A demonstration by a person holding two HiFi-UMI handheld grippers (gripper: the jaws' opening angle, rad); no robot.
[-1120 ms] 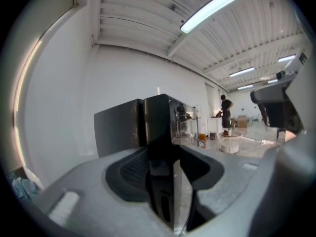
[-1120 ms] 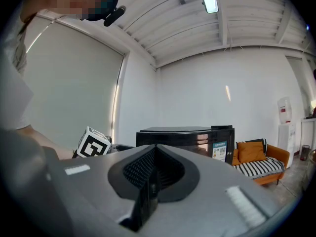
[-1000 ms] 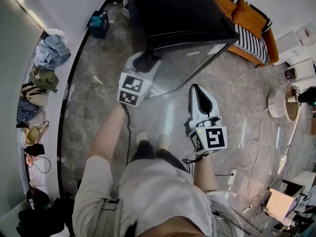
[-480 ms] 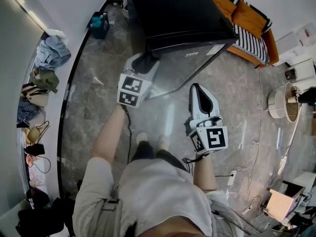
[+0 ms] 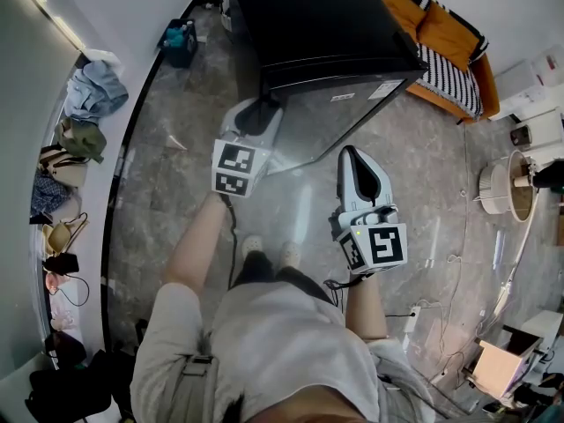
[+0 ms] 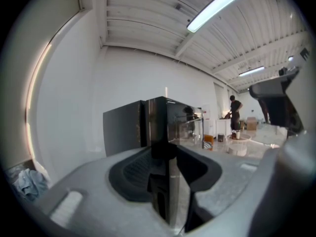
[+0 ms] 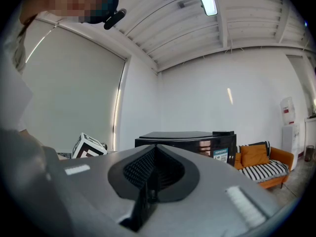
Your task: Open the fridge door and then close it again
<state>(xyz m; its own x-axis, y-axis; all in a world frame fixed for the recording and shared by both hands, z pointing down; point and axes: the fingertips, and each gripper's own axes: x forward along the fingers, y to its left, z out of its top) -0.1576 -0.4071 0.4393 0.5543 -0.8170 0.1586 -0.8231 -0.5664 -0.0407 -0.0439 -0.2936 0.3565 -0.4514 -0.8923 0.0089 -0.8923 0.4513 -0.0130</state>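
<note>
The black fridge [image 5: 326, 25] stands in front of me, its glossy door [image 5: 344, 117] facing me. My left gripper [image 5: 262, 111] is at the door's left edge. In the left gripper view that thin reflective door edge [image 6: 170, 181] runs upright between the jaws of the left gripper [image 6: 168, 201], which have just been closing and now press on it from both sides. My right gripper [image 5: 355, 161] hovers to the right in front of the door, shut and empty, apart from the fridge [image 7: 187, 139]. The right gripper [image 7: 150, 191] holds nothing between its pads.
An orange sofa with a striped cushion [image 5: 441, 42] stands right of the fridge. A blue bin [image 5: 178, 40] sits to its left by the wall, with clothes [image 5: 88, 95] along that wall. A round white stand [image 5: 502, 183], floor cables [image 5: 414, 315] and a cardboard box [image 5: 502, 364] lie to my right.
The left gripper's marker cube has tilted slightly at the door edge. The right gripper and the fridge have stayed as they were.
</note>
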